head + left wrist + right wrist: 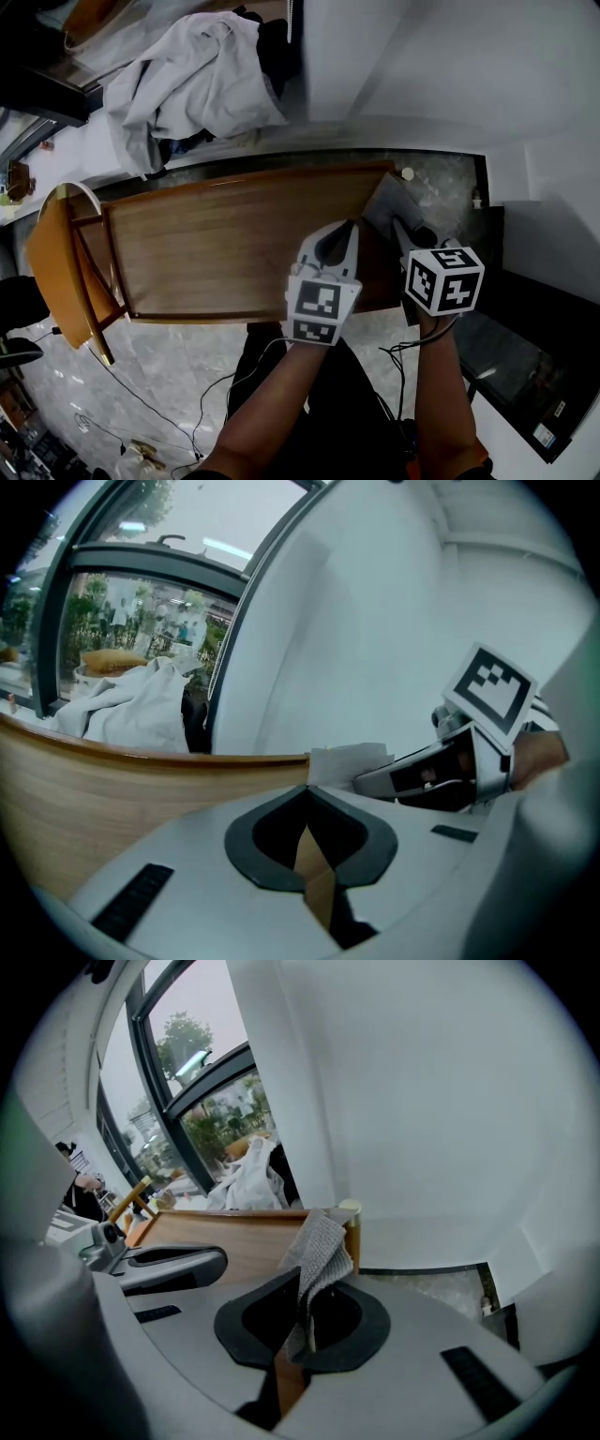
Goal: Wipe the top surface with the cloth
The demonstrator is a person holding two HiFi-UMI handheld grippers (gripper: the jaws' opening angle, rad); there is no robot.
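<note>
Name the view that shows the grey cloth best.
The right gripper view: the cloth is pinched in the right gripper, its weave plain. The head view shows only a grey patch of it at the wooden table end; the left gripper view, a pale corner.

Smooth varnished wood with fine grain forms the top surface (225, 244) beneath the tongs. The cloth (319, 1246) pinched in the right gripper (305, 1312) is coarse grey weave; the gripper's shell is matt pale plastic. Behind the tongs the stone floor (178, 366) shines glossy; ahead lies crumpled white fabric (202, 80).
</note>
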